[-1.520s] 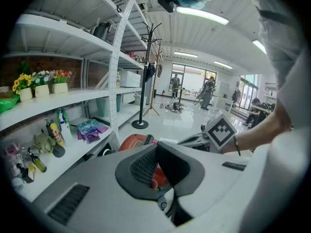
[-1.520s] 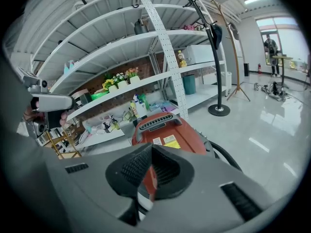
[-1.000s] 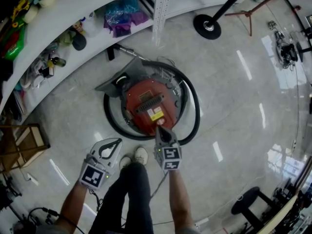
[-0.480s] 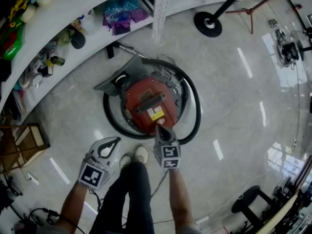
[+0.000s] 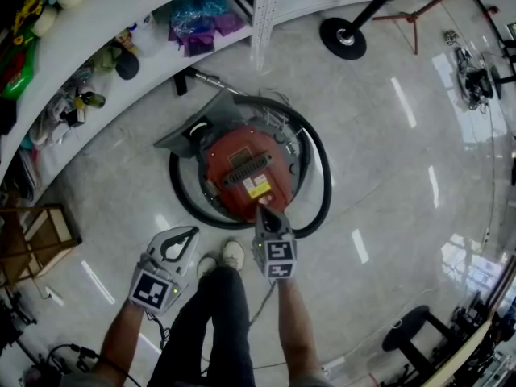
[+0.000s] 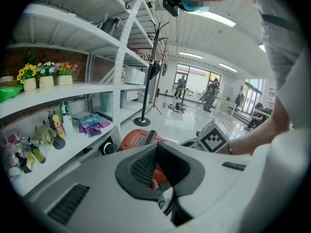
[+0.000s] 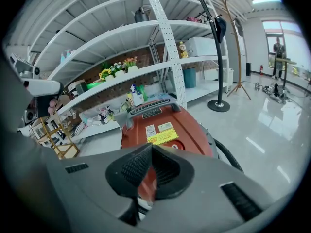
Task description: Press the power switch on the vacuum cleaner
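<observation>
Step in hand: the press.

- Your right gripper [image 5: 265, 210] has its jaws closed tip to tip with nothing between them. It points at the 6 o'clock rim of the red vacuum cleaner [image 5: 246, 168], which sits on the floor straight ahead of your shoes. I cannot tell whether the tips are touching it.
- The round red button just past the tips is probably the power switch [image 7: 176, 146], but this is unconfirmed.
- Push straight down and squarely, so the tips don't skid off the domed shell.
- Your left gripper [image 5: 187, 239] is also closed and empty, and hangs apart at 7 o'clock.
- A black hose [image 5: 322, 176] rings the body.
- The tile floor [image 5: 387, 151] is glossy. A white shelf [image 5: 121, 22] stands at 10 o'clock and a coat-stand base [image 5: 343, 40] at 1.
</observation>
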### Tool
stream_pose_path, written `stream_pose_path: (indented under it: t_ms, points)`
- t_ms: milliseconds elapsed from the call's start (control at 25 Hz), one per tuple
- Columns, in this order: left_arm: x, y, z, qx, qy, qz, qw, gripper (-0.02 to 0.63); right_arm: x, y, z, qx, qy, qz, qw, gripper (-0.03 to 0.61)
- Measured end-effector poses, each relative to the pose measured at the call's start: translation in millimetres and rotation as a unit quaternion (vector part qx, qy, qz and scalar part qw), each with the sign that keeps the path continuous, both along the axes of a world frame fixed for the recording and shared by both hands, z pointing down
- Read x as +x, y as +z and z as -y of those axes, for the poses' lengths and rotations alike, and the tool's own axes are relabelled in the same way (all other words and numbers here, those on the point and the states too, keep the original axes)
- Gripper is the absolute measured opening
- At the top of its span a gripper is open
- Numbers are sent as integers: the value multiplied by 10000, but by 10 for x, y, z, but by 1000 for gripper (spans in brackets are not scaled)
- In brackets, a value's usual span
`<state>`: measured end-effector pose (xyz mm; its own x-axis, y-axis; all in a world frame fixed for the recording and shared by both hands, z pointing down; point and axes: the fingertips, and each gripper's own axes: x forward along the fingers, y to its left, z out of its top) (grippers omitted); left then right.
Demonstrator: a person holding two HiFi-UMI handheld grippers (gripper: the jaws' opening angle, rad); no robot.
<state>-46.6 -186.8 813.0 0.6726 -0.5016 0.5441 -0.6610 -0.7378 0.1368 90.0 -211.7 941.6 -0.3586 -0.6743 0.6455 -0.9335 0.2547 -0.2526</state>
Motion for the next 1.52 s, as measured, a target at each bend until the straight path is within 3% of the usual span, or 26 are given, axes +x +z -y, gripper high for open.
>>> stream_pose_path:
  t_ms: [600, 1520]
  points:
    - [-10, 57, -30, -54, -38, 1, 10000, 7, 9, 26, 20, -78, 167, 169, 9997, 12]
    - [-64, -3, 6, -2, -96, 5, 10000, 7, -30, 95, -21, -68, -68, -235, 9997, 12]
